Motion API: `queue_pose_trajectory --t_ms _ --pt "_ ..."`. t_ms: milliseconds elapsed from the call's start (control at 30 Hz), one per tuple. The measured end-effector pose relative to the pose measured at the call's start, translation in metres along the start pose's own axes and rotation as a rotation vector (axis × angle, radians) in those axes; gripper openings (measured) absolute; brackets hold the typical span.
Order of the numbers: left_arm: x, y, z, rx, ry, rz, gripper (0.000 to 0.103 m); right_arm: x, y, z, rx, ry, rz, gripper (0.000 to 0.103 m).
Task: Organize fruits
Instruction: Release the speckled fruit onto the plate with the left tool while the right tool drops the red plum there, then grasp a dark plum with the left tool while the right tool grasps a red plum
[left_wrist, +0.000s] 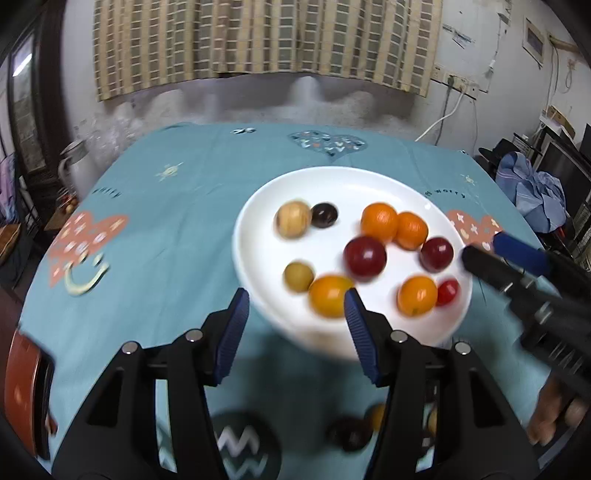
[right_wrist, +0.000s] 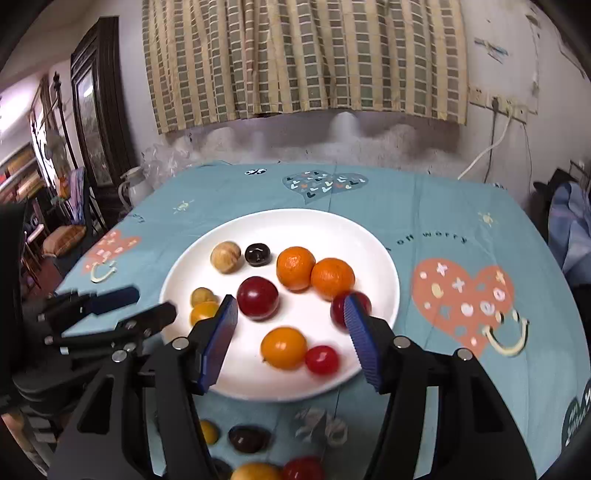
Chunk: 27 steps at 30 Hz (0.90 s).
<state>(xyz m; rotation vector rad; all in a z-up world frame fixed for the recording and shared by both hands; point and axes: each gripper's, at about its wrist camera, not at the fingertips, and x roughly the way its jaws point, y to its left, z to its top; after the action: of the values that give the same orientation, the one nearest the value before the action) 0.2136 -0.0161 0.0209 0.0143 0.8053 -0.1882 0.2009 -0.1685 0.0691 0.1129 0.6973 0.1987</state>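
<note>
A white plate (left_wrist: 332, 184) (right_wrist: 288, 229) on the blue tablecloth holds several fruits: two oranges (right_wrist: 295, 267), dark red plums (right_wrist: 257, 297), a yellow-orange fruit (right_wrist: 283, 347), a small red one (right_wrist: 322, 359), a tan one (right_wrist: 225, 256) and a dark one (right_wrist: 257, 254). Loose fruits lie on the cloth near me: a dark one (right_wrist: 247, 438), a yellow one (right_wrist: 255, 472) and a red one (right_wrist: 303, 468). My left gripper (left_wrist: 297, 308) is open and empty at the plate's near rim. My right gripper (right_wrist: 290, 308) is open and empty above the plate's near half.
The other gripper shows in each view, right (left_wrist: 517, 269) and left (right_wrist: 110, 314). A crumpled wrapper (right_wrist: 321, 424) lies by the loose fruits. A white kettle (right_wrist: 135, 190) stands off the table's far left corner. A red chair (left_wrist: 26, 387) is at the left.
</note>
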Motion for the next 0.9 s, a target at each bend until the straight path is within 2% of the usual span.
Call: queue_pose_trajectory --t_ms 100,200,367,500,567,700,900 --pt "-0.019 0.002 -0.02 0.01 0.01 0.0 0.055 -0.035 0.001 -0.014 0.01 -0.031 0.044 0.061" --pt "-0.032 -0.006 -0.043 0.055 0.013 0.011 0.055 -0.064 0.004 -0.034 -0.013 -0.048 0.053 0.061" --pt "-0.031 -0.016 -0.068 0.057 0.023 0.041 0.055 -0.097 -0.002 -0.072 -0.007 -0.074 0.057 0.061" --pt "-0.019 -0.019 -0.077 0.066 0.046 0.037 0.055 -0.101 -0.007 -0.081 -0.007 -0.084 0.052 0.061" --pt "-0.019 -0.022 -0.08 0.092 0.025 0.042 0.055 -0.1 -0.008 -0.08 0.005 -0.082 0.058 0.061" --pt "-0.018 -0.024 -0.083 0.115 0.031 -0.012 0.055 -0.1 -0.01 -0.08 0.006 -0.079 0.055 0.061" --pt "-0.019 -0.037 -0.09 0.195 0.02 -0.036 0.055 -0.093 -0.01 -0.085 -0.001 -0.055 0.038 0.061"
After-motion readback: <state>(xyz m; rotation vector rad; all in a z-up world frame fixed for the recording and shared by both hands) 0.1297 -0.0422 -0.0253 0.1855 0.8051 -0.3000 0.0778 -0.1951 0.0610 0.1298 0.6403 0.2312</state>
